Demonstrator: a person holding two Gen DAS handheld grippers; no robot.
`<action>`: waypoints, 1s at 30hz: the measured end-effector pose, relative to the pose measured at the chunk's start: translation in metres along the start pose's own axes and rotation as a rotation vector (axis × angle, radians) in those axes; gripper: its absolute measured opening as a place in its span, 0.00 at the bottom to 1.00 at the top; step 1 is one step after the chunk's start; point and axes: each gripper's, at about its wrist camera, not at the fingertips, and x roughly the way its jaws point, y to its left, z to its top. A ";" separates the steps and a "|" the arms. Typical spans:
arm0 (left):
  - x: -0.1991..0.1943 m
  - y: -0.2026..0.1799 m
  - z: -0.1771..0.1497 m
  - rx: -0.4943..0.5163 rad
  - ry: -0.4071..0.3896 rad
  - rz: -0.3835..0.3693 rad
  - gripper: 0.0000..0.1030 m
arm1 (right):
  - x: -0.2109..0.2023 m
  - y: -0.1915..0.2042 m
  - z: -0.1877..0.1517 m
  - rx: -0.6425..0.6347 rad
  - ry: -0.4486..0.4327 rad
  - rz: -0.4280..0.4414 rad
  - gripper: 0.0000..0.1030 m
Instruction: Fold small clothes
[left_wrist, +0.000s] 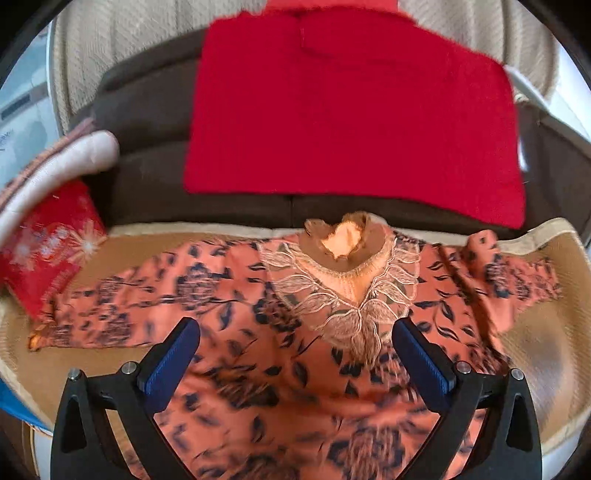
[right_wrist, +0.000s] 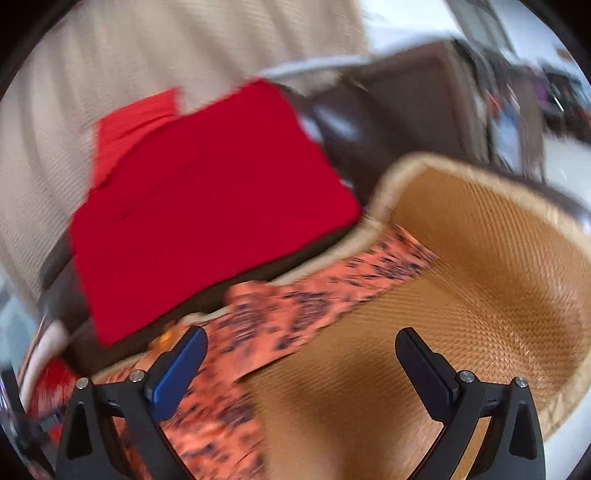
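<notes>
An orange top (left_wrist: 229, 302) with a dark floral print and a lace neckline lies spread flat on a tan woven mat (left_wrist: 543, 332), both sleeves out to the sides. My left gripper (left_wrist: 295, 332) is open and empty above its chest, just below the neckline. My right gripper (right_wrist: 301, 339) is open and empty above the mat, beside the top's right sleeve (right_wrist: 317, 291). The right wrist view is blurred.
A red cloth (left_wrist: 351, 118) is draped over the dark brown sofa back (left_wrist: 147, 110) behind the mat. A red patterned cushion (left_wrist: 48, 251) and a pale roll (left_wrist: 66, 162) lie at the left. The mat's raised beige edge (right_wrist: 480, 166) curves at the right.
</notes>
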 end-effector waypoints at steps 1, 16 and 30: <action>0.016 -0.005 0.001 -0.005 0.006 -0.003 1.00 | 0.015 -0.015 0.007 0.039 0.013 -0.005 1.00; 0.072 -0.003 0.011 0.045 -0.018 0.071 1.00 | 0.254 -0.096 0.070 0.147 0.243 -0.522 0.97; 0.060 0.029 0.022 -0.023 -0.063 0.131 1.00 | 0.199 -0.032 0.076 0.094 0.063 -0.112 0.11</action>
